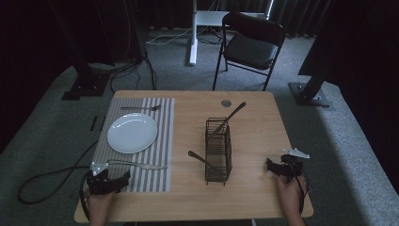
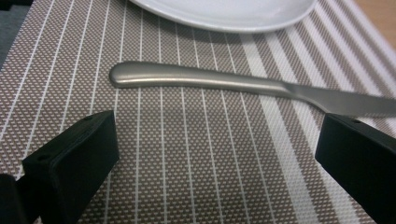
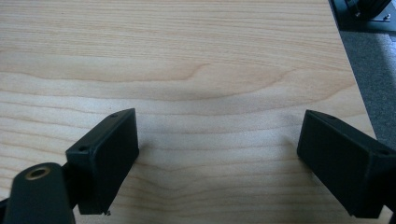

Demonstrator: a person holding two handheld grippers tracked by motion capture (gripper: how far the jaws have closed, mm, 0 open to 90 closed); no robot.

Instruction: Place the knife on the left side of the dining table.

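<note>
From above a rack (image 1: 218,149) holds cutlery, while close up both grippers' spread fingers (image 2: 70,163) frame a knife (image 2: 243,88) and bare desk (image 3: 196,60).

Left gripper view: plate (image 2: 224,11) cropped at top edge, knife (image 2: 243,86) blade tip cut off right. Utensil heads inside wire caddy (image 1: 219,150) unreadable.

Recording studio — black curtains (image 1: 28,33), rig stands (image 1: 84,75).
</note>
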